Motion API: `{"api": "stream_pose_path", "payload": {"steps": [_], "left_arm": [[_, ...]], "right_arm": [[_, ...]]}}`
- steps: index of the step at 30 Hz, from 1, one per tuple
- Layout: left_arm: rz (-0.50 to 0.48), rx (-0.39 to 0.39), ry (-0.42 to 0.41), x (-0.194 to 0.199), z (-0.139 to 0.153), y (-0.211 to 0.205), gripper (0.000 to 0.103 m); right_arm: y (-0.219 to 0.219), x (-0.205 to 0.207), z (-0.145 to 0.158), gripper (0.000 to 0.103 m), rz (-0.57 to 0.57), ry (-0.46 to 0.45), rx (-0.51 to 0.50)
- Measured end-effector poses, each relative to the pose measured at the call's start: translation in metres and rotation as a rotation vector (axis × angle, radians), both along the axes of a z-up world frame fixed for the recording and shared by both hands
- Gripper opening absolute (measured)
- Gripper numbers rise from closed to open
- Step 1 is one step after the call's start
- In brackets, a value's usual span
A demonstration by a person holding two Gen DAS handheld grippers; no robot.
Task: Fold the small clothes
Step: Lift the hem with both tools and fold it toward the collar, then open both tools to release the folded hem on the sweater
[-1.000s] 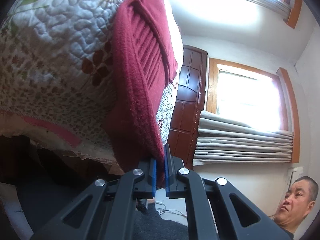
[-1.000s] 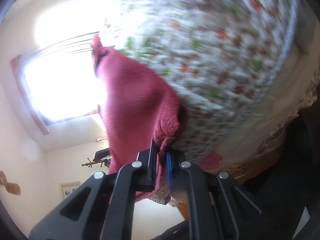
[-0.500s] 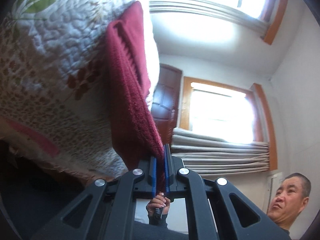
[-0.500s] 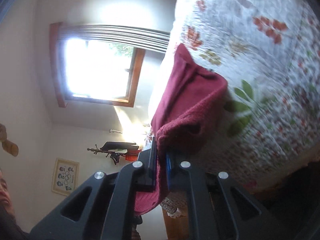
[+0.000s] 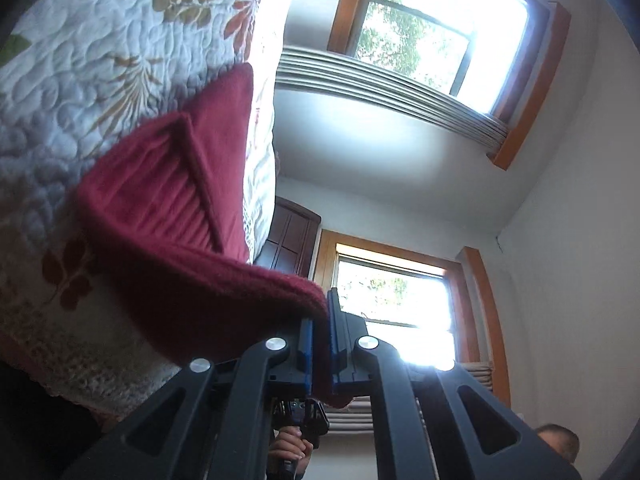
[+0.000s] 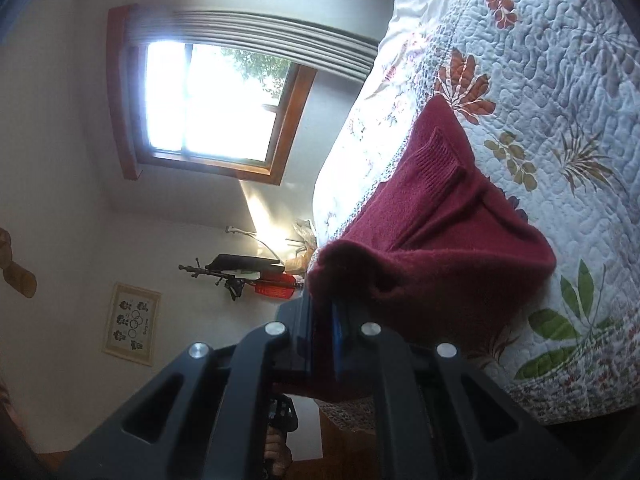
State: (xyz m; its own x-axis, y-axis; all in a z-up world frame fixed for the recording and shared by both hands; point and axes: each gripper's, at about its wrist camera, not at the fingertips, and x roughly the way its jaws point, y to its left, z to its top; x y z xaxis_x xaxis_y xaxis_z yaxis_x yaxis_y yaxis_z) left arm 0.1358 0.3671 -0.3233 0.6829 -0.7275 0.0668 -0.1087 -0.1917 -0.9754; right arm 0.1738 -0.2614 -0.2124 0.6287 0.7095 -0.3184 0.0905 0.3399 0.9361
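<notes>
Claws at work: the left claw (image 5: 319,344) and right claw (image 6: 322,338) each pinch an edge of a maroon knit (image 5: 168,208) lifted off the quilt (image 5: 100,60) at the bed's edge, open room beyond. Its far end lies on the quilt; its near hem is hidden behind the fingers.

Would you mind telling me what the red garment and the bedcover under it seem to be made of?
The red garment looks like a soft knit, probably wool or acrylic: one panel is ribbed and the edges held in the left gripper and right gripper are fuzzy. The bedcover looks like quilted cotton, matte, with puffy stitched swirls and printed leaves. The exact fibres cannot be told.
</notes>
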Motion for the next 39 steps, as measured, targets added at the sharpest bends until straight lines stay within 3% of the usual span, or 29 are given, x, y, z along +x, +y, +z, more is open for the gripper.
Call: {"api": "stream_pose_path", "payload": {"steps": [4,9,13,16,17,18,21,25,27,32,36,39], "left_arm": [[0.050,0.029,0.073,0.040,-0.018,0.003,0.006],[0.082,0.062,0.172,0.080,-0.048,0.007,0.006],[0.063,0.085,0.214,0.102,-0.064,0.011,0.006],[0.043,0.089,0.186,0.113,-0.060,0.018,0.026],[0.034,0.110,0.166,0.117,-0.054,0.022,0.041],[0.026,0.140,0.151,0.121,-0.048,0.027,0.050],[-0.030,0.269,0.099,0.131,-0.021,0.038,0.063],[-0.212,0.644,0.028,0.152,0.018,0.029,0.073],[-0.310,0.757,0.013,0.162,0.022,0.017,0.077],[-0.472,0.910,0.026,0.175,0.004,-0.009,0.079],[-0.532,0.997,0.035,0.184,-0.003,-0.024,0.080],[-0.549,1.018,0.040,0.183,-0.003,-0.030,0.080]], "right_arm": [[-0.004,0.059,-0.032,0.006,0.041,0.095,-0.004],[0.007,0.119,-0.066,0.006,0.105,0.186,-0.094],[0.014,0.145,-0.087,0.016,0.114,0.238,-0.153],[0.014,0.146,-0.079,0.036,0.095,0.218,-0.162],[0.012,0.144,-0.072,0.042,0.085,0.204,-0.170],[0.011,0.142,-0.067,0.042,0.082,0.191,-0.181],[0.008,0.135,-0.046,0.045,0.094,0.148,-0.255],[0.005,0.129,-0.030,0.054,0.156,0.099,-0.423],[0.005,0.131,-0.033,0.054,0.193,0.097,-0.511],[0.019,0.141,-0.065,0.054,0.324,0.101,-0.652],[0.032,0.151,-0.094,0.054,0.394,0.119,-0.720],[0.036,0.155,-0.104,0.054,0.410,0.119,-0.724]]}}
